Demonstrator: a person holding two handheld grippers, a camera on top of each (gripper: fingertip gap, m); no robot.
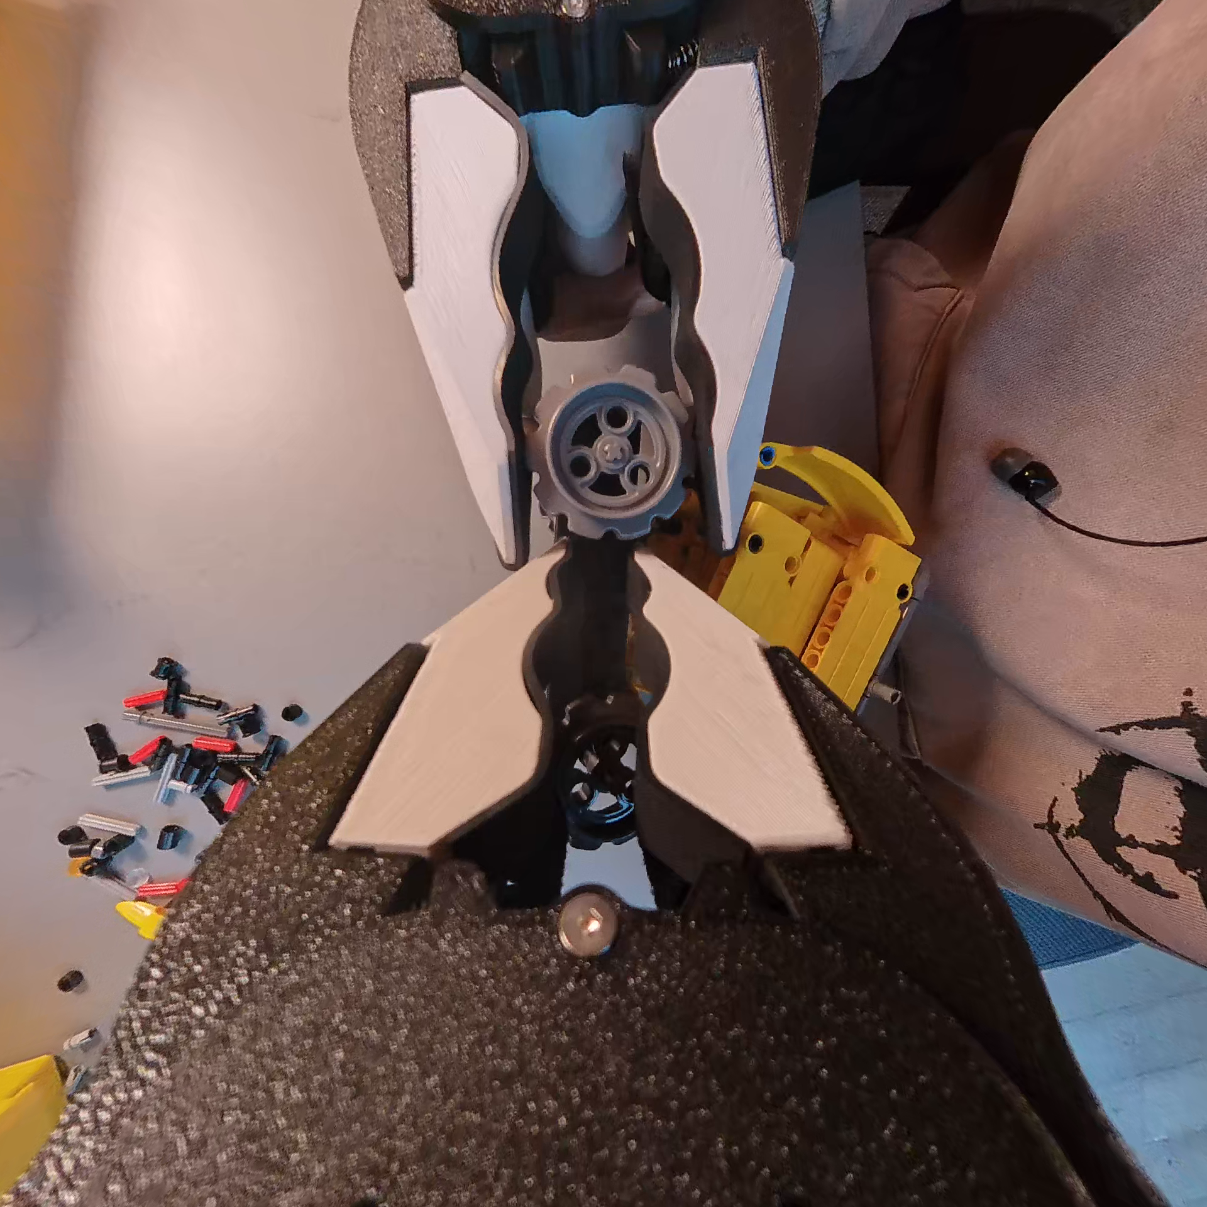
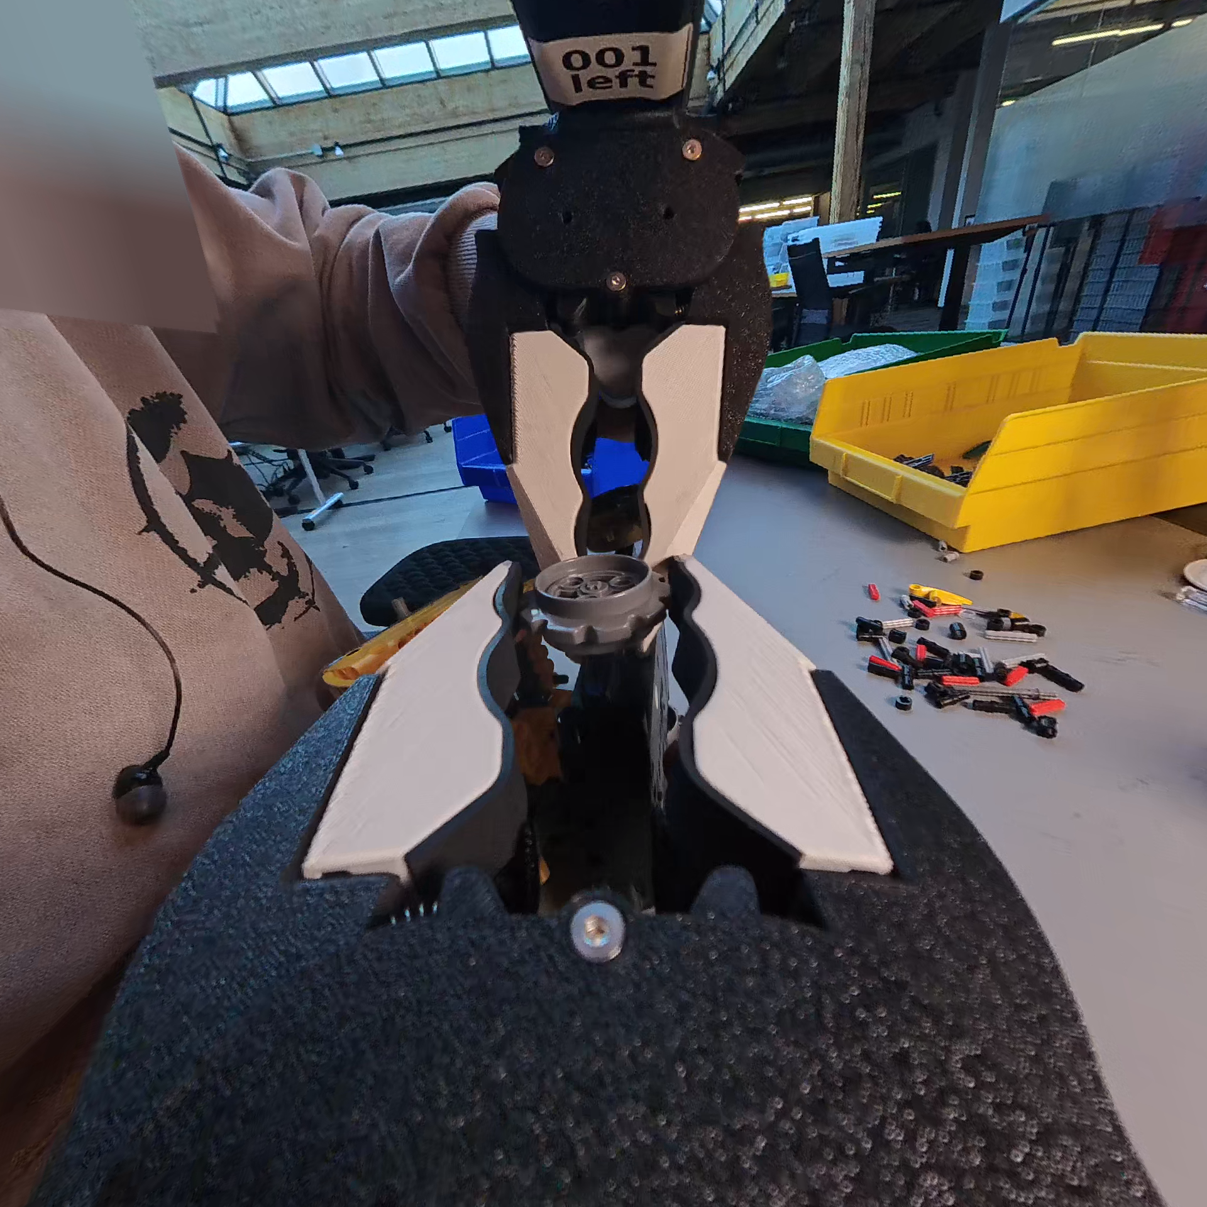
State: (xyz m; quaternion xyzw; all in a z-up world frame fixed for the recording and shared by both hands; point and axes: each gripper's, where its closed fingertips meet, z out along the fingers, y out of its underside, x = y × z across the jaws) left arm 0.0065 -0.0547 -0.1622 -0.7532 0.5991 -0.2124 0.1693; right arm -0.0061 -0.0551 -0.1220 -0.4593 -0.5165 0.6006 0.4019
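My right gripper (image 2: 597,573) is shut on a grey toothed wheel hub (image 2: 595,604), its fingertips on either side of the rim. In the left wrist view it comes down from the top (image 1: 617,548) with the hub (image 1: 612,460) facing the camera. My left gripper (image 1: 601,558) points at the hub from the other side, tips almost touching it. It is closed on a black spoked piece (image 1: 597,777). A yellow and black brick-built model (image 1: 816,578) sits just behind and under both grippers. The left gripper also shows in the right wrist view (image 2: 611,552).
A pile of small black, red and grey pins and axles (image 2: 966,659) lies on the grey table (image 2: 816,562), also in the left wrist view (image 1: 176,764). Yellow (image 2: 1045,470), green (image 2: 914,343) and blue (image 2: 480,457) bins stand behind. A person's beige hoodie (image 1: 1078,588) is close by. The grippers are tip to tip, or close to it.
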